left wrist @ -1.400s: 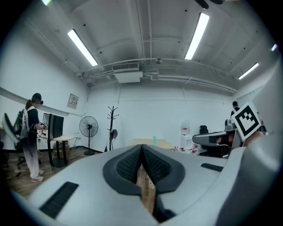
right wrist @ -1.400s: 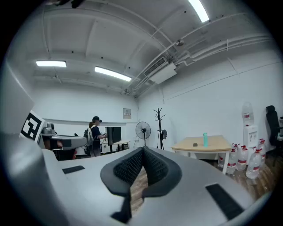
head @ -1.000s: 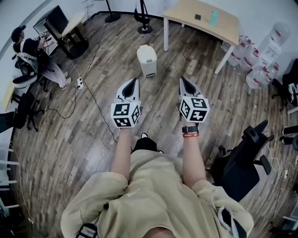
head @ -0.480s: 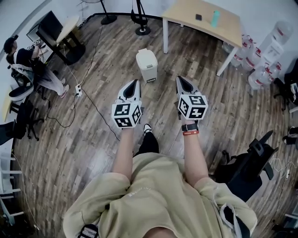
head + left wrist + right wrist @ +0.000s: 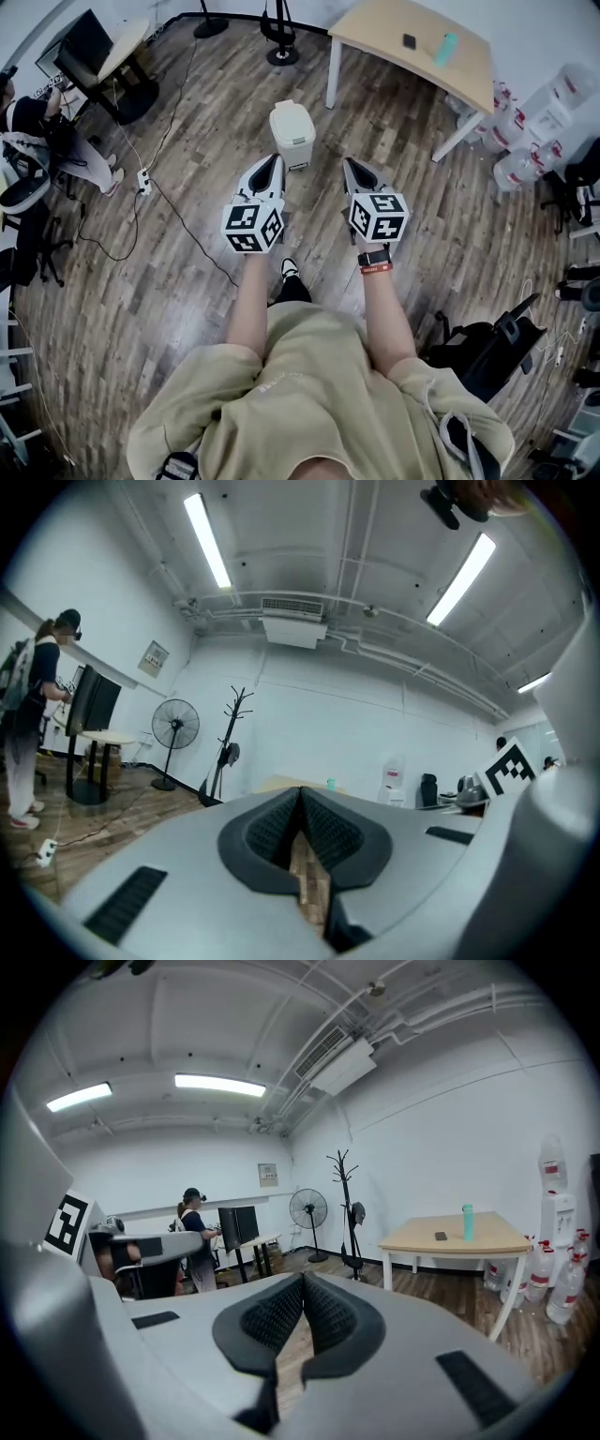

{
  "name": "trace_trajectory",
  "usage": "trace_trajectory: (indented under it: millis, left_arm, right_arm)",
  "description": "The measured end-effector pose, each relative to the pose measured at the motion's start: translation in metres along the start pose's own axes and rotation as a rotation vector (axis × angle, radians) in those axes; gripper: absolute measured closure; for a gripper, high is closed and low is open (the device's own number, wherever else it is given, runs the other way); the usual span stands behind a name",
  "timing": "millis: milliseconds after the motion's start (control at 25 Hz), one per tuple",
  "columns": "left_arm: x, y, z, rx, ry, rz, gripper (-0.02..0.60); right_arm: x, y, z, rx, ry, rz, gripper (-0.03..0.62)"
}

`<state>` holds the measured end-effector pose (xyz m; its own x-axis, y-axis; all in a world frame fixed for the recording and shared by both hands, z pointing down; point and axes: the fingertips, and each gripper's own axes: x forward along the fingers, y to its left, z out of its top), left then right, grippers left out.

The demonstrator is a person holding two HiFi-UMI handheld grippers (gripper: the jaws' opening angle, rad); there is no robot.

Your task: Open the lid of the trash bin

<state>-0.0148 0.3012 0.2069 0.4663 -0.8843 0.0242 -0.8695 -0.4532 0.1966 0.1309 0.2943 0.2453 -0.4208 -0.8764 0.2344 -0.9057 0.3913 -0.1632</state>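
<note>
Trash bin (image 5: 292,136) stands upright on the wooden floor (image 5: 187,281), lid (image 5: 292,114) down. It sits ahead of both my grippers, nearer the left one, with neither touching it. My left gripper (image 5: 270,164) has its jaws pressed together at the tips with nothing between them. My right gripper (image 5: 352,167) is in the same state, jaws together and empty. Both are held level, side by side and apart.
</note>
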Motion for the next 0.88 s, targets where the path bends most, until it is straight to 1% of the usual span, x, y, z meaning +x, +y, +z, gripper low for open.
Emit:
trace_trajectory:
  millis: [40, 160, 280, 360, 480, 640, 760, 880]
  left_arm:
    - [0.011, 0.007, 0.004, -0.001, 0.004, -0.020, 0.557]
    - [0.043, 0.030, 0.015, 0.042, 0.027, -0.051, 0.557]
    - [0.068, 0.070, 0.022, 0.054, 0.028, -0.038, 0.557]
    - [0.082, 0.098, 0.021, 0.058, 0.015, -0.016, 0.557]
    - [0.095, 0.133, 0.012, 0.047, 0.002, 0.013, 0.557]
    - [0.114, 0.171, -0.008, 0.027, 0.052, 0.033, 0.557]
    - [0.137, 0.195, -0.019, 0.013, 0.077, 0.052, 0.557]
    - [0.168, 0.212, -0.031, 0.018, 0.093, 0.058, 0.557]
  right_arm:
    - [0.013, -0.003, 0.002, 0.006, 0.011, -0.007, 0.579]
    - [0.051, -0.011, 0.013, 0.034, 0.015, -0.030, 0.579]
    - [0.094, -0.009, 0.029, 0.026, -0.007, -0.040, 0.579]
    - [0.121, -0.006, 0.031, 0.017, -0.004, -0.044, 0.579]
    - [0.155, -0.007, 0.015, 0.015, 0.048, -0.043, 0.579]
    - [0.194, -0.011, 0.000, 0.026, 0.098, -0.037, 0.579]
    - [0.231, -0.012, -0.001, 0.015, 0.116, -0.012, 0.579]
    - [0.269, -0.016, -0.005, 0.008, 0.134, 0.017, 0.579]
